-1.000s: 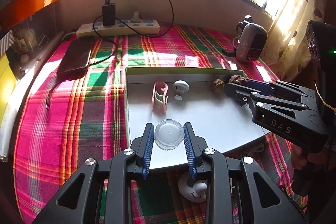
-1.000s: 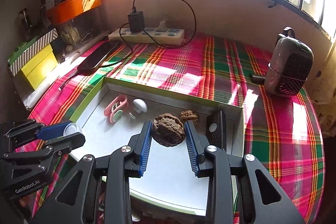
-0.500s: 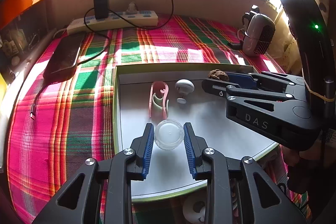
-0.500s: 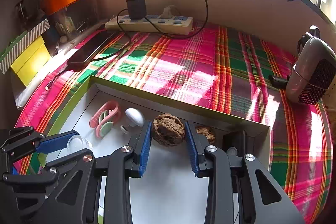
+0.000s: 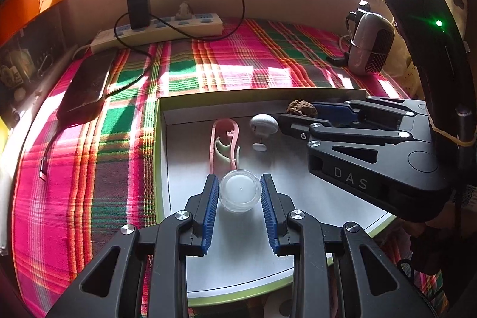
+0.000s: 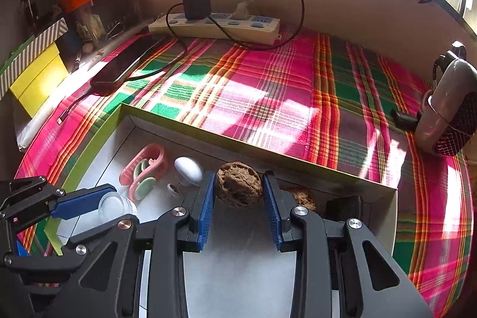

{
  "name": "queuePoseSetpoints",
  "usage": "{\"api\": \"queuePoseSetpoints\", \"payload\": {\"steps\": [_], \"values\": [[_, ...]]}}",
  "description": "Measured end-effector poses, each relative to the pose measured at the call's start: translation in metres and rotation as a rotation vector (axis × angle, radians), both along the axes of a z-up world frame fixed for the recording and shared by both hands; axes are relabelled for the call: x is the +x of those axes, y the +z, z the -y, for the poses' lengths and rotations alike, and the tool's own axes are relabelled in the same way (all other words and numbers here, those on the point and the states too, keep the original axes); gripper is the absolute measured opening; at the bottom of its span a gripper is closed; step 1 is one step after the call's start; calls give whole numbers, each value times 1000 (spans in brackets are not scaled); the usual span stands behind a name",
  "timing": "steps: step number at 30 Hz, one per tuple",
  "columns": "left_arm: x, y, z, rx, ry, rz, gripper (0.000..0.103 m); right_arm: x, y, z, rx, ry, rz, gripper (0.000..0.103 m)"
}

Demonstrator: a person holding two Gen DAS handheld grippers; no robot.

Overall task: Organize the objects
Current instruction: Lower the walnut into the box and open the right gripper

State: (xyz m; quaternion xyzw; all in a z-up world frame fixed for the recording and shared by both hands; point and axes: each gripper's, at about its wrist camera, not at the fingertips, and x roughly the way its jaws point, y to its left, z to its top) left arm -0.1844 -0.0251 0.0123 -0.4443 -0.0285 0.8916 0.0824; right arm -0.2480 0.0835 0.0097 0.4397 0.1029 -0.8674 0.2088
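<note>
A shallow box with a white floor and green rim (image 5: 158, 157) (image 6: 98, 136) lies on the plaid cloth. My left gripper (image 5: 240, 192) is shut on a small clear round jar (image 5: 239, 190) over the box's near left part; the same jar (image 6: 114, 206) shows in the right wrist view. My right gripper (image 6: 239, 188) is shut on a brown walnut (image 6: 239, 184) near the box's far wall, and that walnut (image 5: 301, 108) peeks out past its fingers. In the box lie a pink clip (image 5: 224, 143) (image 6: 143, 170), a white mushroom-shaped knob (image 5: 263, 124) (image 6: 187, 170) and a second walnut (image 6: 304, 197).
A dark object (image 6: 342, 206) sits in the box's far right corner. A power strip (image 6: 214, 26) with a black charger and cable lies at the back, a black phone (image 5: 86, 87) at the left, a small heater (image 6: 450, 115) at the right, and yellow boxes (image 6: 35, 76) at the far left.
Both grippers have moved forward and lower over the box, each keeping its object. The right gripper with the walnut now sits close to the far wall.
</note>
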Motion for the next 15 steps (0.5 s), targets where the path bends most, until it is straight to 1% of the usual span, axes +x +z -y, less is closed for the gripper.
{"api": "queuePoseSetpoints", "payload": {"steps": [15], "values": [[-1,-2,-2,-29,-1,4,27,-1,-3,2,22,0,10,33]]}}
